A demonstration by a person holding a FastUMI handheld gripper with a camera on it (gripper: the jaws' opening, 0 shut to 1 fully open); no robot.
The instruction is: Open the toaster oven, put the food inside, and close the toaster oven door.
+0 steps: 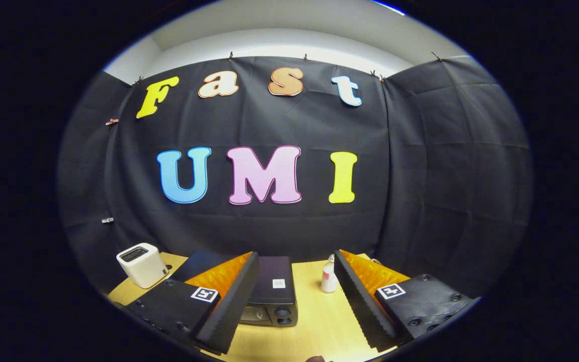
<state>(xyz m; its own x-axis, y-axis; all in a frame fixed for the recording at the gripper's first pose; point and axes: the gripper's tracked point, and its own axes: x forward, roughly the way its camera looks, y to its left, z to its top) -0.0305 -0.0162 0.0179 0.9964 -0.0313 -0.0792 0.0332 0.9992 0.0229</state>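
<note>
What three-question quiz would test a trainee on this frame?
1. True or false: the gripper is shut on the bottle.
2. Which thing lies between the fingers, partly hidden by the left one? A) white box B) oven C) bottle
3. Fill in: the white box stands on the table beyond the ____ finger.

Key:
1. False. The fingers are wide apart and hold nothing; the bottle stands just inside the right finger, apart from it as far as can be told.
2. B, the oven, its door shut as far as can be seen.
3. left
</note>
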